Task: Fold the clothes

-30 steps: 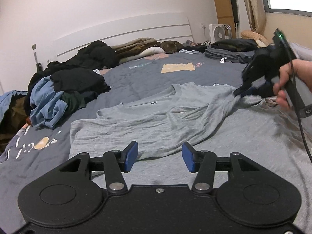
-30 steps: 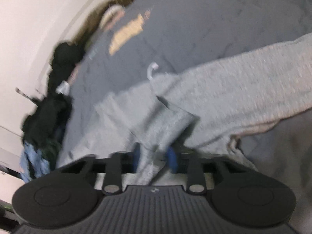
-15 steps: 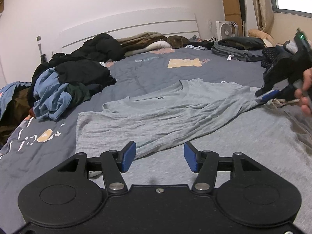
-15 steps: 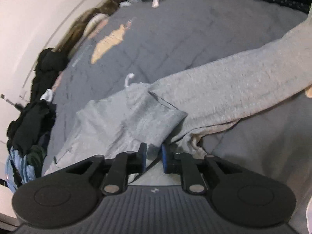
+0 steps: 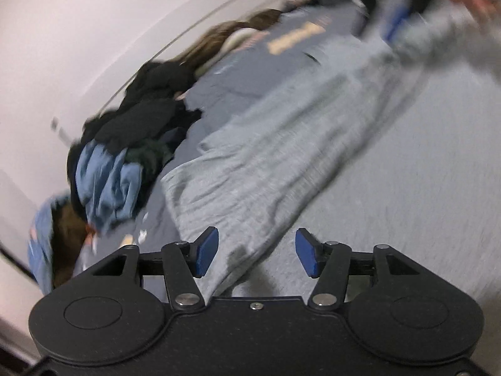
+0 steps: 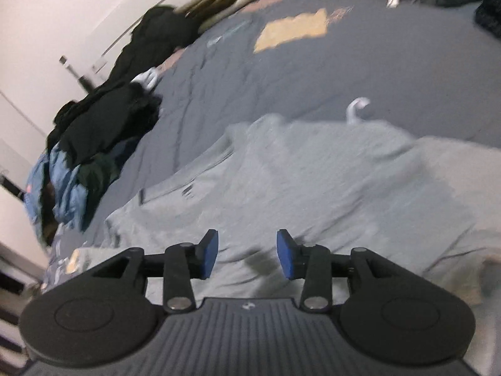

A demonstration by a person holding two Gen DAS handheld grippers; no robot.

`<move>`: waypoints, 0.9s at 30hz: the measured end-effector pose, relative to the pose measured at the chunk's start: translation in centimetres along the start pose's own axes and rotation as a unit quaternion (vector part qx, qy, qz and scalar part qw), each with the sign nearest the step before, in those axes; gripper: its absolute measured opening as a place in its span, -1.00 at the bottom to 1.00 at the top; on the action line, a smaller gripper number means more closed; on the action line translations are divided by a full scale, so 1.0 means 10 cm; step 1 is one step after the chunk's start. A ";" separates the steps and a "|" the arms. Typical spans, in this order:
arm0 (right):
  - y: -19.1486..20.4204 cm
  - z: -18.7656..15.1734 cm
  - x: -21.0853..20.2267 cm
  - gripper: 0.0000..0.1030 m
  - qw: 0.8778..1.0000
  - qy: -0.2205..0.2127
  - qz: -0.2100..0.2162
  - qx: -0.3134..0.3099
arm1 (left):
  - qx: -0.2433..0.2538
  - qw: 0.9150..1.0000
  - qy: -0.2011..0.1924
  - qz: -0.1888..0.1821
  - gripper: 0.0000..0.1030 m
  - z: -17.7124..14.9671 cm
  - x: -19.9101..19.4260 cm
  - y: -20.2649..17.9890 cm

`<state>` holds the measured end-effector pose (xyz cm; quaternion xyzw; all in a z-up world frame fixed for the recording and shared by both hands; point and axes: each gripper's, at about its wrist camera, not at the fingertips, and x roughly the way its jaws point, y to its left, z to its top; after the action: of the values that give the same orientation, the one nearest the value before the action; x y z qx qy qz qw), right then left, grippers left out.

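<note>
At the near edge of the bed, at six o'clock in each wrist view, your two tools hover over the grey T-shirt (image 6: 313, 181). Your right gripper (image 6: 246, 252) has just been opening: a second ago its pads were pinched on a fold of the shirt, and now they stand partly apart with nothing between them, the cloth lying free beneath. So the sleeve is released and laid out. Your left gripper (image 5: 255, 252) is about half open and empty, tipped over the shirt's hem corner, which sits just under its pads; that looks like your next grasp. The shirt runs from there toward one o'clock across the grey duvet (image 6: 360, 72). At ten o'clock the pile of unfolded clothes (image 5: 125, 156) waits beside the headboard (image 5: 194, 31).
</note>
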<state>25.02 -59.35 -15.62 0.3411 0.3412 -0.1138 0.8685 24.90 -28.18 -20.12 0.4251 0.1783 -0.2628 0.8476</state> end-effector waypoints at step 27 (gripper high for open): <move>-0.16 -0.17 -0.19 -0.10 1.000 0.004 -0.003 0.024 | 0.045 0.995 0.092 0.013 -0.38 -0.30 0.02 0.49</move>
<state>22.03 -59.47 -16.04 0.3611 0.3429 -0.1235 0.8584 27.76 -23.37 -18.84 0.4873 0.2384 -0.2187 0.8111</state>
